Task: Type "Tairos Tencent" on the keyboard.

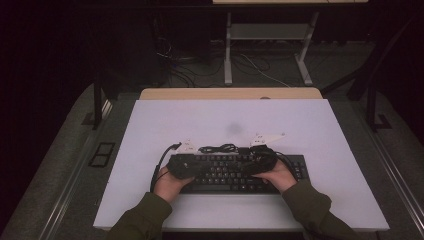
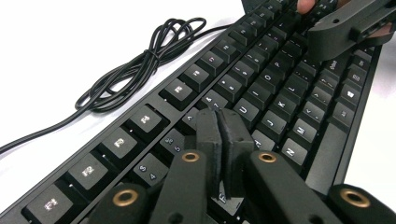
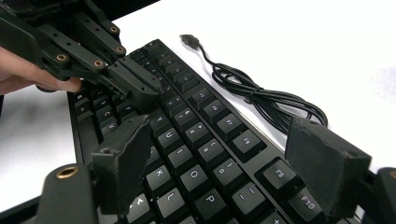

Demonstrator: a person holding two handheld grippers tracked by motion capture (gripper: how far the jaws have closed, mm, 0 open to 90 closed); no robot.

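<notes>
A black keyboard [image 1: 230, 175] lies near the front edge of the white tabletop [image 1: 230, 120]. Its bundled black cable [image 1: 220, 148] rests just behind it. My left gripper [image 1: 196, 167] hovers low over the keyboard's left half, pointing right. In the left gripper view its pads [image 2: 219, 116] are pressed together over the keys [image 2: 261, 88], with nothing between them. My right gripper [image 1: 251, 162] is over the keyboard's right half, pointing left. Its jaws [image 3: 217, 130] stand wide apart above the keys [image 3: 196, 135] and hold nothing. Each gripper shows in the other's view: the left gripper [image 3: 140, 88] and the right gripper [image 2: 336, 32].
The cable coil [image 3: 261, 95] ends in a loose USB plug [image 3: 189, 39] on the white surface. A wooden strip [image 1: 230, 93] borders the table's far edge. Beyond it stand a desk frame [image 1: 227, 50] and floor cables.
</notes>
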